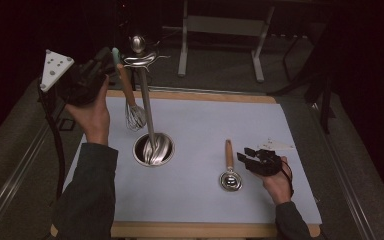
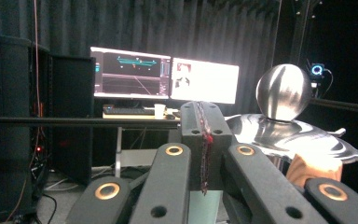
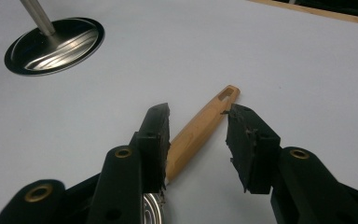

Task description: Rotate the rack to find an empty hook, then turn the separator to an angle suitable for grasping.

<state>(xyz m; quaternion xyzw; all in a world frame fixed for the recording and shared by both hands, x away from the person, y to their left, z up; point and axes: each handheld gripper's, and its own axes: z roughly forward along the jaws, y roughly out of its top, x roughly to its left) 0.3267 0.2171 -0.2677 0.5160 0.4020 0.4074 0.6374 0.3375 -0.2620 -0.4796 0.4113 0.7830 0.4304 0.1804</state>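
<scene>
While your left gripper (image 1: 111,62), clamped on the whisk (image 1: 134,116), lifts it beside the utensil stand (image 1: 152,148), a swing could topple it; your right gripper (image 3: 198,135) straddles the spoon (image 3: 200,130), jaws apart, risking nudging it aside.

- A lab or recording studio rather than a home: dark curtains (image 2: 214,28) hang wall to wall beyond the left claw (image 2: 203,140).
- Straight ahead of that claw, two lit monitors (image 2: 165,74) stand on a desk (image 2: 135,114), one showing graph lines.
- To its left stand black equipment cabinets (image 2: 28,116) with cables on the floor.
- Up to its right, a small camera with a glowing blue ring (image 2: 317,70) sits on a frame.
- Under the right claw (image 3: 198,135), the worktop (image 1: 290,125) is a wooden board covered with plain white sheet.
</scene>
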